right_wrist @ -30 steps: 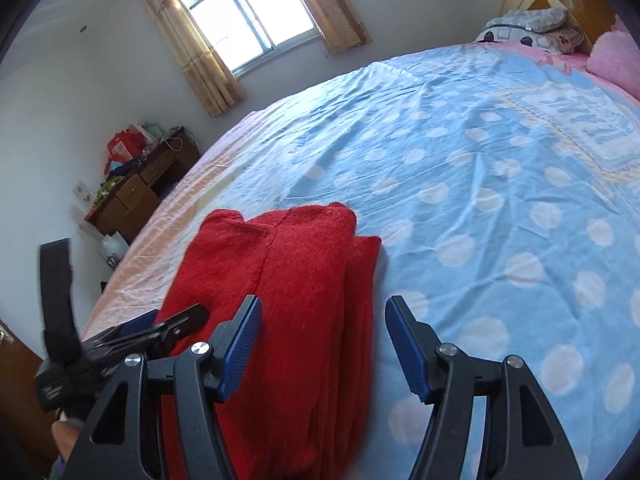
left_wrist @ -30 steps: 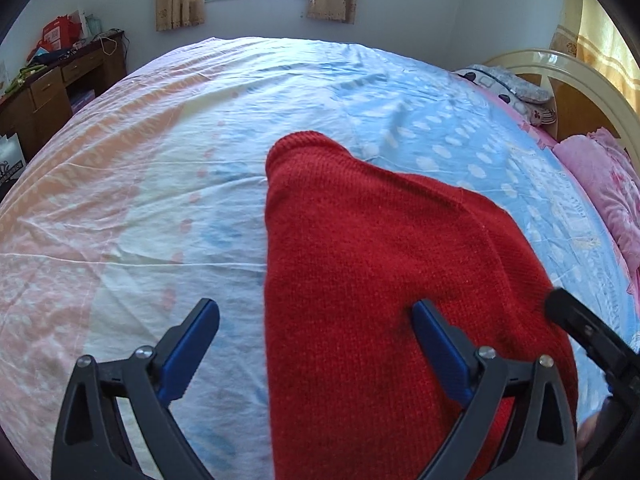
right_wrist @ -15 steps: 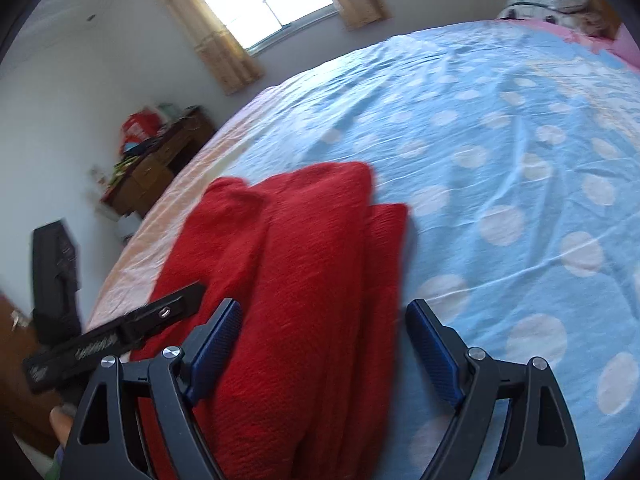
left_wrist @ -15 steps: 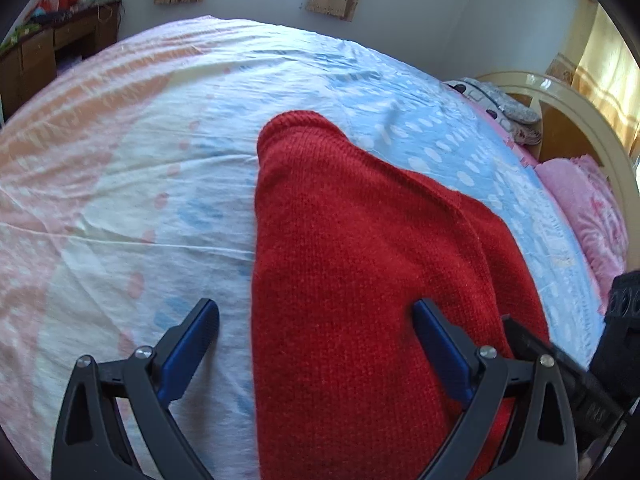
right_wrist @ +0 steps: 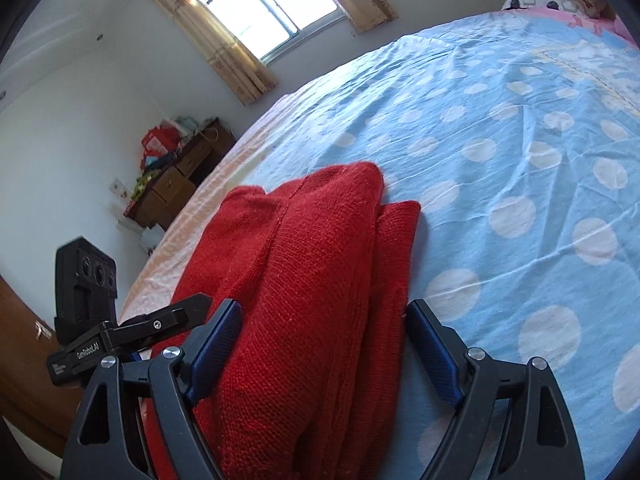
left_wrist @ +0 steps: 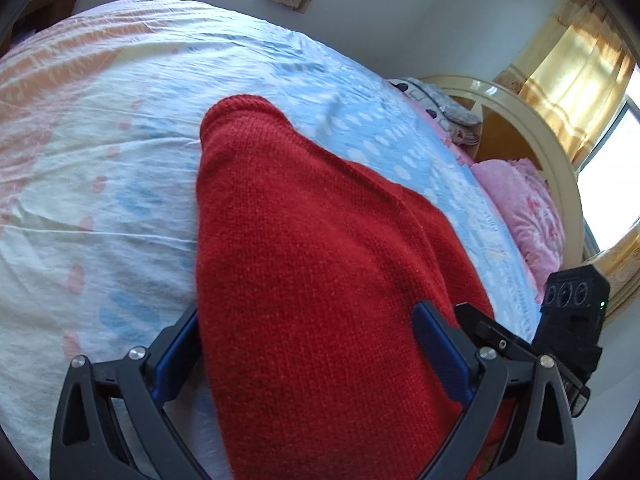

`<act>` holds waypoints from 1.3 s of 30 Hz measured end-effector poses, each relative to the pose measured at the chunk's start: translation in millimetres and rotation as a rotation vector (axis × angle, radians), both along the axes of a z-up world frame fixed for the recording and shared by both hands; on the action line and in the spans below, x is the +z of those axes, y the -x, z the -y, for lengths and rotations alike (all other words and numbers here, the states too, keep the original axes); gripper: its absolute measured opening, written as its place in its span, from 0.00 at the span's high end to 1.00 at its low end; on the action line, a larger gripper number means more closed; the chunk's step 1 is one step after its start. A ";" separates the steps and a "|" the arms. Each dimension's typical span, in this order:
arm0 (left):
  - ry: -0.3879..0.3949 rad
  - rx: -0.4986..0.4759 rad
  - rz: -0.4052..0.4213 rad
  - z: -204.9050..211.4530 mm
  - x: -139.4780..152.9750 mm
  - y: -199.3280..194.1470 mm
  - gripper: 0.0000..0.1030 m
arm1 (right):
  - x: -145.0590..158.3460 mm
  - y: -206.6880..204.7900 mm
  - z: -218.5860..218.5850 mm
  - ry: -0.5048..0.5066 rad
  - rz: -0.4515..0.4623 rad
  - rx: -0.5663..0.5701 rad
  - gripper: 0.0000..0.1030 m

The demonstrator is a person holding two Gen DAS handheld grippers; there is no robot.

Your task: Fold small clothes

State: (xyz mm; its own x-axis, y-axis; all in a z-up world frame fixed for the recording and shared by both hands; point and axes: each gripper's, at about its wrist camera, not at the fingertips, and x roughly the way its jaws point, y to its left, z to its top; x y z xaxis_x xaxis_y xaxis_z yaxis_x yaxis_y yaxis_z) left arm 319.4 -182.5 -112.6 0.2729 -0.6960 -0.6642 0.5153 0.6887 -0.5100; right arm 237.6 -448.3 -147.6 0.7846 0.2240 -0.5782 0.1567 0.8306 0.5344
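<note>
A red knitted sweater point(left_wrist: 320, 280) lies folded in a long stack on the bed sheet point(left_wrist: 100, 160). My left gripper point(left_wrist: 306, 312) stands open over its near end, one blue pad at the sweater's left edge and the other resting on top of the knit. In the right wrist view the same sweater point(right_wrist: 312, 280) shows several stacked layers. My right gripper point(right_wrist: 324, 306) is open wide and straddles its right part, with the right pad beside the folded edge. Each gripper shows in the other's view: the right gripper point(left_wrist: 500, 344) and the left gripper point(right_wrist: 132, 340).
The blue dotted sheet point(right_wrist: 520, 160) stretches far to the right. A pink blanket point(left_wrist: 528, 216) and a pillow point(left_wrist: 448, 112) lie by the cream headboard point(left_wrist: 540, 136). A wooden desk point(right_wrist: 180, 184) with clutter stands against the wall under a window point(right_wrist: 264, 4).
The right gripper's jaws have widened around the sweater's edge. The left gripper has swung toward the headboard and sits closer over the sweater. The sweater itself has stayed put.
</note>
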 end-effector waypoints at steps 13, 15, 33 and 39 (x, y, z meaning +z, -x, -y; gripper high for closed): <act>-0.044 -0.002 0.032 6.8 0.4 2.6 0.02 | 3.2 -6.8 -23.8 0.071 -0.019 0.114 0.24; -0.069 -0.001 0.041 9.2 0.2 3.8 0.02 | 1.7 -5.3 -19.6 0.050 -0.014 0.105 0.33; -0.156 0.068 0.066 13.9 6.7 18.7 0.32 | 11.0 -1.3 -40.5 0.125 -0.057 0.043 0.57; -0.182 0.035 0.013 0.6 23.5 59.9 0.51 | 30.0 46.7 -62.7 0.037 -0.049 0.083 0.59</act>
State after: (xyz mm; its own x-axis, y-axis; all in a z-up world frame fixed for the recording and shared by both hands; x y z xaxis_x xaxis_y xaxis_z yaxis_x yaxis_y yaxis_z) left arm 259.5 -183.0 -89.1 0.3037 -0.5544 -0.7748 0.4951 0.7867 -0.3688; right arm 190.9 -385.6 -117.5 0.7347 0.2645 -0.6247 0.1120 0.8609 0.4963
